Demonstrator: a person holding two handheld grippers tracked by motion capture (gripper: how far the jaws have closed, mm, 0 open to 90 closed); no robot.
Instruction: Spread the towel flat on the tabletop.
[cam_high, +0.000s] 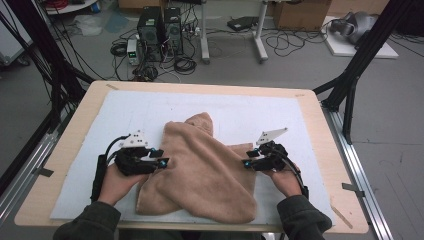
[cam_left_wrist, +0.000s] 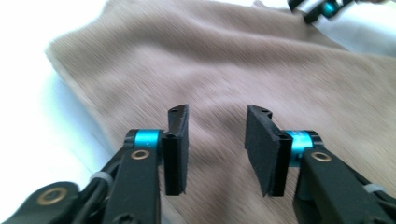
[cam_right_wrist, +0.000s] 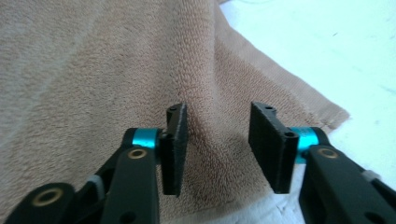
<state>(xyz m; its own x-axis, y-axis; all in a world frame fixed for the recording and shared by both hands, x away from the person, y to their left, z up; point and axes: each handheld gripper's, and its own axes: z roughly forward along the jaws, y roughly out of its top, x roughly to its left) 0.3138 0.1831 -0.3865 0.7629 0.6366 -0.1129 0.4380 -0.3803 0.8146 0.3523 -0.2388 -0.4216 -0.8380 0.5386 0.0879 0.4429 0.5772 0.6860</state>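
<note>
Lying crumpled at the middle of the tabletop on a white mat: a tan terry towel, partly folded over itself, long axis running from a bunched peak at the far side down to a broad near edge close to the person; one corner flap poking out to the right. Left gripper at the towel's left edge, fingers spread with nothing pinched, pile of the cloth lying just beyond and below the gap, pointing right across the fabric. Right gripper at the towel's right edge, beside the jutting corner, fingers likewise spread and empty, pointing left toward the cloth; in the right gripper view a raised ridge of terry running away straight between the pads, the hemmed right corner off to the right on the white mat. Facing each other across the towel's short width, then, at roughly the same distance from the near edge, each about as close to its own side. Judged from this: a fresh grasp on the two side edges likely next, turning on each pair of fingers dropping onto the fold directly ahead; right side apparently better lined up, with the ridge already centred in the gap.
</note>
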